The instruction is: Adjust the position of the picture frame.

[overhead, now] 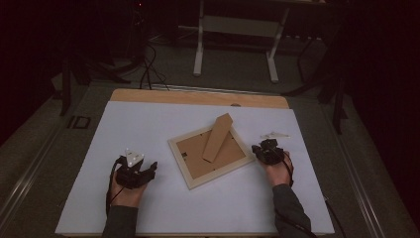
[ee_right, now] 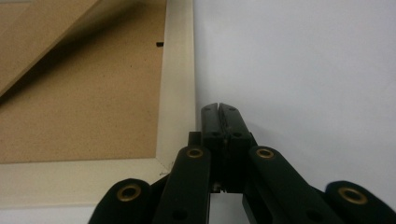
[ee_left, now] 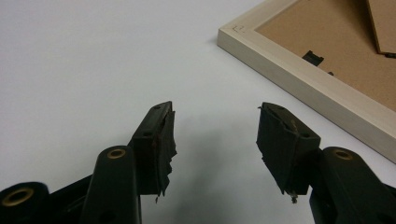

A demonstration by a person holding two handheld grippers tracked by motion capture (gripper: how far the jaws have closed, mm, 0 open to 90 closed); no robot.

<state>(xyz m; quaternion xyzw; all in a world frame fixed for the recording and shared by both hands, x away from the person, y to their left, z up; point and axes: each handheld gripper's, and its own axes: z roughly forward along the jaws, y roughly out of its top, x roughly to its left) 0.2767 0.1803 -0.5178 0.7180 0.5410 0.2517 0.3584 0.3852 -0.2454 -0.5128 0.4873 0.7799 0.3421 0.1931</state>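
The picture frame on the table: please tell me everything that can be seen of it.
The picture frame lies face down and flat on the white table, turned at an angle to its edges. Its border looks like pale wood; the back is brown fibreboard with small black clips. A brown stand flap rises from the back. The shut right gripper is beside its corner; contact cannot be told.

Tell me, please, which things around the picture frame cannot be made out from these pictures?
- Front of the picture frame: it lies face down in the high view, so its own backing hides it.
- Small white piece beyond the right gripper: too small to identify in the high view.
- Far frame corners: cut off by the edges in both gripper views.
- Black clips on the backing: too small to read.
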